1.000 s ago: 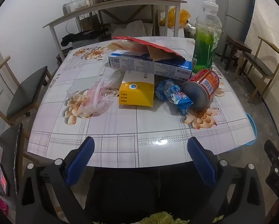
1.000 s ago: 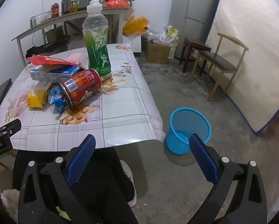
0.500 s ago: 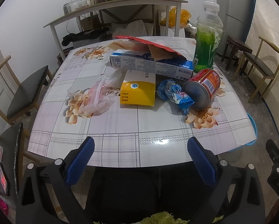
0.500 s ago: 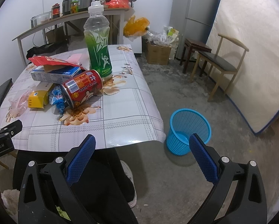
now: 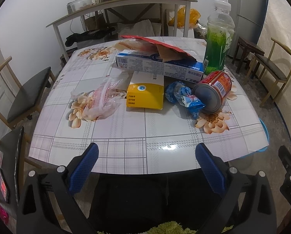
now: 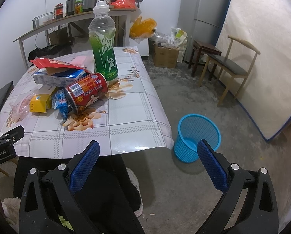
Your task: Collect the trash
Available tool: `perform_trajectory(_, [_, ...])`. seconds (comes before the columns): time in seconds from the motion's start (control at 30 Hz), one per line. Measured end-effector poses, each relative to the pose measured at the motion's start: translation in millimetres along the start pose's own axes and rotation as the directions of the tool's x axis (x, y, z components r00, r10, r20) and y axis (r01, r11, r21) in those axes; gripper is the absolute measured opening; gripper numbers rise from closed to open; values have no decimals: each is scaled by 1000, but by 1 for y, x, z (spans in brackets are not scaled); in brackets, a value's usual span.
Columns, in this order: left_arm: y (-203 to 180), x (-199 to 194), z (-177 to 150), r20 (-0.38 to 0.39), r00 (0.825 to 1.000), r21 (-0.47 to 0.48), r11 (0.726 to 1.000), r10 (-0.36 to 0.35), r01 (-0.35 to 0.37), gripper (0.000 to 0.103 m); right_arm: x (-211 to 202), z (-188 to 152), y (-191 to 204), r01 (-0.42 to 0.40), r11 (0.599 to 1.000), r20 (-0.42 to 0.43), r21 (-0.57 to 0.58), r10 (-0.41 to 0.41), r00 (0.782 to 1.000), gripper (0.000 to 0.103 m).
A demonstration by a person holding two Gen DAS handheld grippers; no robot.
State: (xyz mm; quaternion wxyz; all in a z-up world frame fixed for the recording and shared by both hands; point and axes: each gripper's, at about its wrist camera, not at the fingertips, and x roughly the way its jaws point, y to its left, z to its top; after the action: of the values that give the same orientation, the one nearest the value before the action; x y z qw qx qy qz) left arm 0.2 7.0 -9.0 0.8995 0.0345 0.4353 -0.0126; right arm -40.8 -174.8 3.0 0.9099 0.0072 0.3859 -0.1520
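Trash lies on the flower-patterned table (image 5: 126, 152): a crumpled clear plastic bag (image 5: 98, 101), a yellow box (image 5: 145, 93), a blue wrapper (image 5: 182, 97), a red can (image 5: 213, 89) on its side, a long blue-white box (image 5: 159, 66) under a red torn packet (image 5: 155, 42), and an upright green bottle (image 5: 219, 37). A blue mesh bin (image 6: 196, 134) stands on the floor right of the table. My left gripper (image 5: 147, 156) hangs open over the table's near edge. My right gripper (image 6: 148, 153) is open too, off the table's near right corner, with nothing between its fingers.
Wooden chairs stand at the left (image 5: 26, 91) and by the right wall (image 6: 231, 68). A shelf table (image 5: 116, 5) with jars and a cooker sits behind. A fridge (image 6: 204, 13), a mattress (image 6: 262, 58), a stool and a cardboard box line the right side. The person's dark legs are below.
Both views have crept slightly forward toward the table. Nothing on the table has moved, and both grippers stay open.
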Motion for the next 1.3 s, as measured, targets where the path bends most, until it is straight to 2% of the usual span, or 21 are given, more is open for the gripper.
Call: perform_trajectory(1.3, [4, 4, 2, -16, 1000, -1, 1000, 15, -15, 97, 3, 2, 4, -29, 1000, -2, 9, 29, 1000, 96])
